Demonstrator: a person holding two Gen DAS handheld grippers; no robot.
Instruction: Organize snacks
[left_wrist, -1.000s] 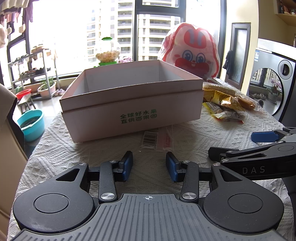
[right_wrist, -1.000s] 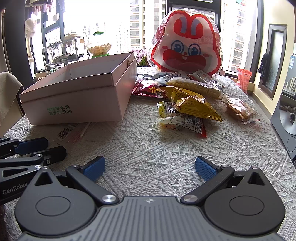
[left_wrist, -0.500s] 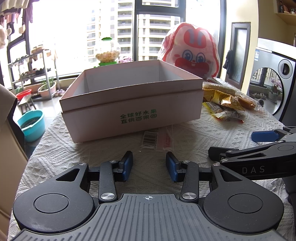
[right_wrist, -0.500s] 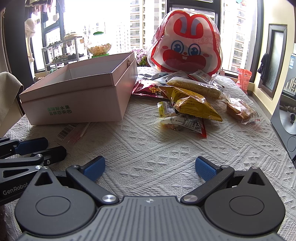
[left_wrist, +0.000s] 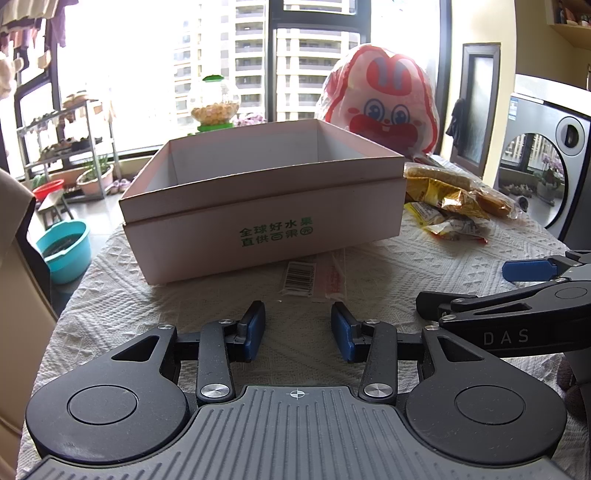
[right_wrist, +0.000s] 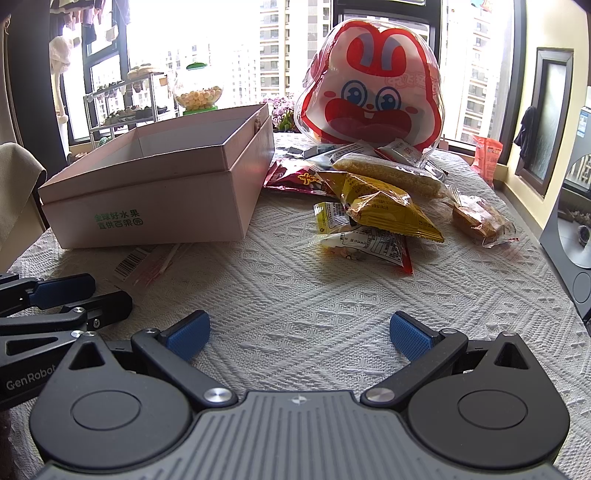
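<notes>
An open pale pink cardboard box (left_wrist: 266, 206) (right_wrist: 155, 192) with green lettering stands on the table, empty as far as I can see. A pile of snack packets lies to its right: a yellow packet (right_wrist: 388, 206), a white and red packet (right_wrist: 369, 247), a long rice bar (right_wrist: 388, 173), a dark red packet (right_wrist: 299, 181) and a wrapped cake (right_wrist: 480, 221). A big red rabbit-face bag (right_wrist: 373, 85) stands behind them. My left gripper (left_wrist: 298, 328) is open and empty, low in front of the box. My right gripper (right_wrist: 298, 334) is wide open and empty, short of the pile.
A flat clear packet with a barcode (left_wrist: 314, 277) lies in front of the box. A white textured cloth (right_wrist: 314, 295) covers the table. A jar with a green lid (left_wrist: 214, 103) stands behind the box. A washing machine (left_wrist: 554, 166) is at the right.
</notes>
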